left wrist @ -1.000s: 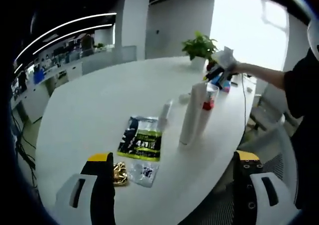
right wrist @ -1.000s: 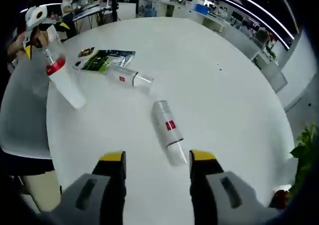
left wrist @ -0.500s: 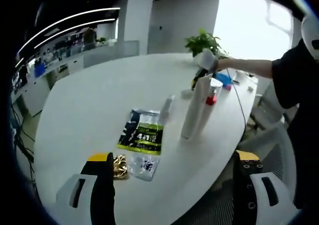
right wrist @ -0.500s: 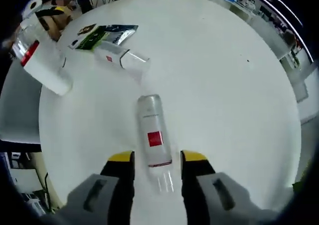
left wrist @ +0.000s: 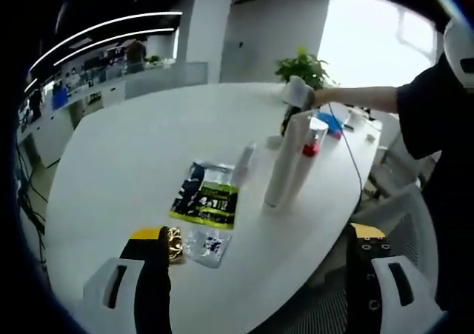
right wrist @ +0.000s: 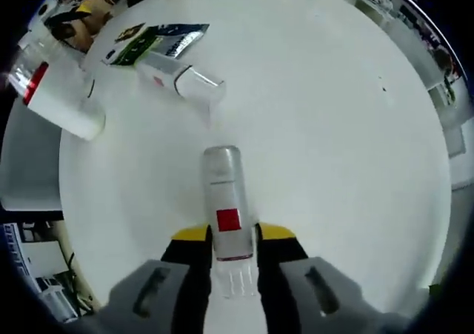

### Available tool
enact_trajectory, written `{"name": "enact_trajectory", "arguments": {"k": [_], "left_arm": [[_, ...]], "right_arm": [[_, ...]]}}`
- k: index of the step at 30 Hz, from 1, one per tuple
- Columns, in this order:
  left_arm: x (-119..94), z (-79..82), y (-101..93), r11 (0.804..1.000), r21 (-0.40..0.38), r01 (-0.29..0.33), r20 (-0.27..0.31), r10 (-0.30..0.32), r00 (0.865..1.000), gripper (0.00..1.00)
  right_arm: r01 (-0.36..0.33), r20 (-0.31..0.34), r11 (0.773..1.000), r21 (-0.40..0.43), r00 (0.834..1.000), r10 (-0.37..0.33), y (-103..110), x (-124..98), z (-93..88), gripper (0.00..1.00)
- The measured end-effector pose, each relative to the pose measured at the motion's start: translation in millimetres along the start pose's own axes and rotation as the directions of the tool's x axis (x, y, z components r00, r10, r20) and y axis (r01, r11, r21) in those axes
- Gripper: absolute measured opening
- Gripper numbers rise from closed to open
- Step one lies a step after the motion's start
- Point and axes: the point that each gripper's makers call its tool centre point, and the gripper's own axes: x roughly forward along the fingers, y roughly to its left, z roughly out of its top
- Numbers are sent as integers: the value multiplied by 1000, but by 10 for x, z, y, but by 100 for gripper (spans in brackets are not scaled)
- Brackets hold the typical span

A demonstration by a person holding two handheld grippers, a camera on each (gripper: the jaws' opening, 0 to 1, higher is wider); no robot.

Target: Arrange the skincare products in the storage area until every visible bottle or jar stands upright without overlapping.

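counter (right wrist: pixel 318 127): smooth white, faint sheen
bottle (right wrist: pixel 224 201): clear glossy plastic, red label
tall tube (left wrist: pixel 284 164): matt white plastic
sachet (left wrist: pixel 205 199): shiny printed foil
right tool (right wrist: pixel 231 246): grey plastic, yellow-tipped jaws

The left gripper view is looking low across the white counter (left wrist: pixel 133 164) from its near edge. The right gripper view is looking steeply down, close above it. Both are catching the green sachet (left wrist: pixel 205 201) (right wrist: pixel 159 39).
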Motion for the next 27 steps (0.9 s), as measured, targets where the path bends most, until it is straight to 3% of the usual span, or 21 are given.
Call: {"name": "enact_trajectory", "arguments": {"k": [4,10,15,20,27], "left_arm": [[-31,-1,19,1000,3,-2,11,2,1000,97],[-47,81,-145,999,39,7,32,-8,999,97],[-122,129,-213,995,95,21,55,-26,998,97],[-148,58,-222,987,154,45,55,-54,997,89],[-179,25,-499,961,241,134,28,-145,989,74]], "right_arm": [[11,-17,1000,3,1000,-11,14,7,12,20],[39,-41,998,51,998,-37,127,-8,7,19],[70,4,995,69,998,-70,434,-161,-8,18],[133,30,987,89,990,-136,676,-453,-32,18],[178,49,980,95,982,-183,1216,-761,-75,18]]}}
